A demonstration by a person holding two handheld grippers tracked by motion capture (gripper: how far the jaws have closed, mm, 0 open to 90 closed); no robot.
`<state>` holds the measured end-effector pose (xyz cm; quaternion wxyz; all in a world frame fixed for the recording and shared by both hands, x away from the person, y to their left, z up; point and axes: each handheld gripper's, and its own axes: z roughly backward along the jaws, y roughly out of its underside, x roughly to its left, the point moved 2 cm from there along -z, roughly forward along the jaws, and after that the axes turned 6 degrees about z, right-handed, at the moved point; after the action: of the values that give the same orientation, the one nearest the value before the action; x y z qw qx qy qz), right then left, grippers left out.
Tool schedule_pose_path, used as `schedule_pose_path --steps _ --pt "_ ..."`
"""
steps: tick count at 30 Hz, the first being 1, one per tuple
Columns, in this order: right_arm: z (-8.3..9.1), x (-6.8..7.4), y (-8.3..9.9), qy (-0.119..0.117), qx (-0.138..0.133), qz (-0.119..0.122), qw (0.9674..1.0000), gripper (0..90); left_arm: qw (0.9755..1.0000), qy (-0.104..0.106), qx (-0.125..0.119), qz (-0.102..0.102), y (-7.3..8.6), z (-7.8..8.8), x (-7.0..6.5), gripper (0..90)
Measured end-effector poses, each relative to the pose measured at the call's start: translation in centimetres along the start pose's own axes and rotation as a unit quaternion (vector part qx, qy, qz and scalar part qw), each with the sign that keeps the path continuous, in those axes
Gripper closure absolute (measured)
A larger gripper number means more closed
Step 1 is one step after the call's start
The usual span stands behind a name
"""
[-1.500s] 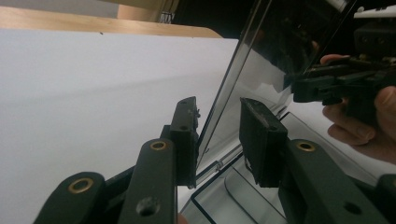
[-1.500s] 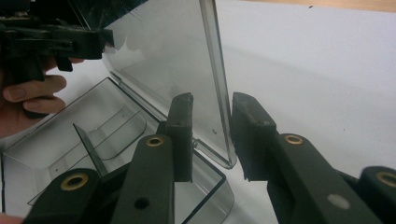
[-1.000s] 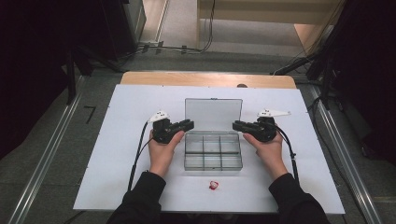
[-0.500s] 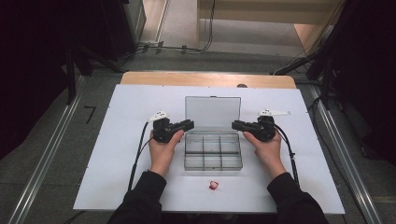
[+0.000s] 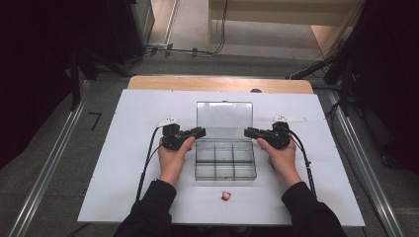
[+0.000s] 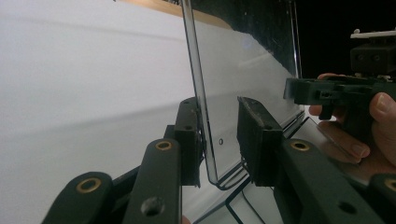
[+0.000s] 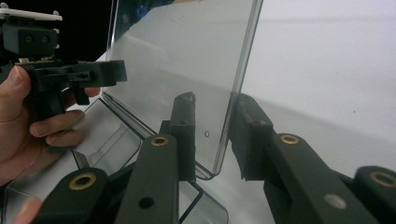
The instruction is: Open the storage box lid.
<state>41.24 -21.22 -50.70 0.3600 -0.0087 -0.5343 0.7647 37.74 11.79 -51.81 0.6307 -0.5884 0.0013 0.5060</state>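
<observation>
Looking down from the high view, a clear plastic box (image 5: 225, 159) sits in the middle of a white board (image 5: 123, 163) on the table (image 5: 148, 83), its lid (image 5: 224, 120) raised upright at the far side. The left tool (image 5: 199, 132) is held at the lid's left edge and the right tool (image 5: 249, 132) at its right edge, each in one of the person's hands, forearms coming in from the bottom. A small red thing (image 5: 226, 196) lies on the board just in front of the box, apart from it.

In the left gripper view, the left tool (image 6: 219, 135) straddles the lid's side edge (image 6: 198, 88) near its bottom corner. The jaws have just been opening: one pad sits close against the clear plastic, perhaps touching it, while the other stands clear with a visible gap, so the lid is between them but not pinched. The other hand (image 6: 359, 135) with its tool shows farther off at the right.

In the right gripper view, the right tool (image 7: 212, 135) likewise has the lid's edge (image 7: 238, 88) between its pads. Its jaws have also just been opening, and a gap shows on both sides of the plastic. The box's compartments (image 7: 102, 135) lie below to the left, and the other hand (image 7: 28, 121) holds its tool at the far edge.
</observation>
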Motion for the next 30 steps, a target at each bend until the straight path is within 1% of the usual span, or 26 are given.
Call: schedule_pose_path --steps 9,15,22,24,30 --pt "-0.35 -0.38 0.26 -0.01 0.004 -0.021 0.9997 66.5 0.9999 -0.004 0.013 0.009 0.01 -0.29 0.17 66.4" --pt "-0.58 -0.59 0.41 -0.013 0.012 -0.036 0.9992 62.8 0.9996 -0.013 0.021 0.012 0.07 -0.52 0.17 61.8" --pt "-0.67 -0.62 0.47 -0.011 0.019 -0.043 0.9988 59.8 0.9993 -0.024 0.026 0.014 0.1 -0.57 0.2 59.2" --pt "-0.7 -0.65 0.5 -0.007 0.022 -0.043 0.9988 58.3 0.9991 -0.029 0.028 0.014 0.12 -0.6 0.21 57.4" --pt "-0.76 -0.64 0.56 -0.004 0.03 -0.046 0.9985 54.4 0.9986 -0.036 0.035 0.016 0.16 -0.67 0.19 53.0"
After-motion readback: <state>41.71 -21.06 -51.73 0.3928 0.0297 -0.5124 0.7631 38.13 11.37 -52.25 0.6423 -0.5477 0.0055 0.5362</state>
